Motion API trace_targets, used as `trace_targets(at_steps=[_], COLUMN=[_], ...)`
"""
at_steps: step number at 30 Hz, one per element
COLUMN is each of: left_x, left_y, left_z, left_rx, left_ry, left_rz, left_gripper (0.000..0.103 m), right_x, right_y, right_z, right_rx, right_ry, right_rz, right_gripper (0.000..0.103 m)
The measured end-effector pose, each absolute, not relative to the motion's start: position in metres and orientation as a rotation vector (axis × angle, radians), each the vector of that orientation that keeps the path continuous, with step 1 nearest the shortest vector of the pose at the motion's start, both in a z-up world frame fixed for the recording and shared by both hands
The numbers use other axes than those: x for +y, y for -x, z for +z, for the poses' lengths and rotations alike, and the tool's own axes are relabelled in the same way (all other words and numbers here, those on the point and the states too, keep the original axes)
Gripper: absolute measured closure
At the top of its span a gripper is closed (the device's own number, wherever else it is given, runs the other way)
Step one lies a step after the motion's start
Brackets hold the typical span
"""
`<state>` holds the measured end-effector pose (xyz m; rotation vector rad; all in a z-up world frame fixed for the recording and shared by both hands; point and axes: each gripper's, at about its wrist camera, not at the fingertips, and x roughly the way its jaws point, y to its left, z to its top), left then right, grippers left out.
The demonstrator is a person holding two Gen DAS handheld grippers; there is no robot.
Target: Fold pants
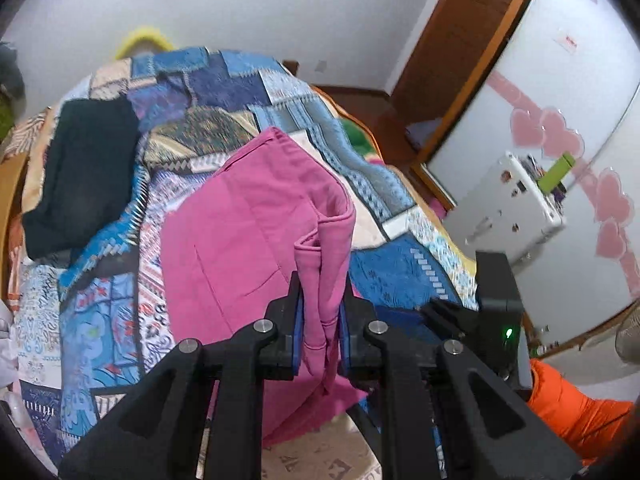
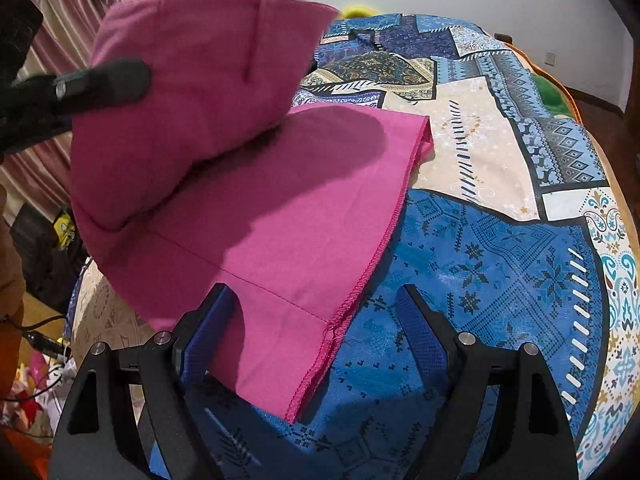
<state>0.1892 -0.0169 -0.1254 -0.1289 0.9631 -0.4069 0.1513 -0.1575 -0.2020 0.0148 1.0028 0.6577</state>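
Observation:
Pink pants (image 1: 240, 232) lie on a patchwork bedspread (image 1: 100, 304). My left gripper (image 1: 322, 300) is shut on a bunched edge of the pants and holds that part lifted off the bed. In the right wrist view the pants (image 2: 280, 216) lie partly flat, with the lifted part folded back above them at upper left, where the left gripper (image 2: 100, 82) shows pinching it. My right gripper (image 2: 316, 316) is open, its jaws wide apart, low over the pants' hemmed edge, holding nothing.
A dark folded garment (image 1: 84, 172) lies on the bed at far left. A white box (image 1: 508, 208) stands by a wardrobe with pink hearts (image 1: 560, 136). An orange garment (image 1: 572, 404) is at lower right. The bedspread (image 2: 500, 272) stretches right of the pants.

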Motion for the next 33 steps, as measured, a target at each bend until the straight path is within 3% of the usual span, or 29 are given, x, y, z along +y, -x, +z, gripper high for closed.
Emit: trace_targets(at_steps=[3, 7, 15, 19, 25, 33], left_x=[-0.028, -0.034, -0.013, 0.007, 0.031, 0.024], left_y=[-0.189, -0.188, -0.198, -0.218, -0.276, -0.343], left_z=[-0.135, -0.146, -0.124, -0.108, -0.120, -0.184], left_rx=[1.002, 1.060, 1.006, 0.927, 0.958, 1.111], left_ry=[0.069, 0.038, 0.001, -0.031, -0.058, -0.144], left_rz=[-0.406, -0.421, -0.389, -0.295, -0.196, -0.150], left_gripper=[0.083, 0.056, 0.039, 0.023, 0.019, 0.019], right_x=[-0.158, -0.158, -0.164, -0.166, -0.170, -0.173], right_y=[-0.151, -0.151, -0.156, -0.155, -0.156, -0.159], right_z=[-0.202, -0.202, -0.203, -0.202, -0.202, -0.201], right_rx=[1.003, 1.007, 1.022, 1.023, 1.024, 1.026], right_ry=[-0.016, -0.017, -0.054, -0.065, -0.072, -0.066], right_rz=[0.658, 0.657, 0.644, 0.639, 0.622, 0.600], right_gripper=[0.022, 0.022, 0.022, 0.022, 0.022, 0.022])
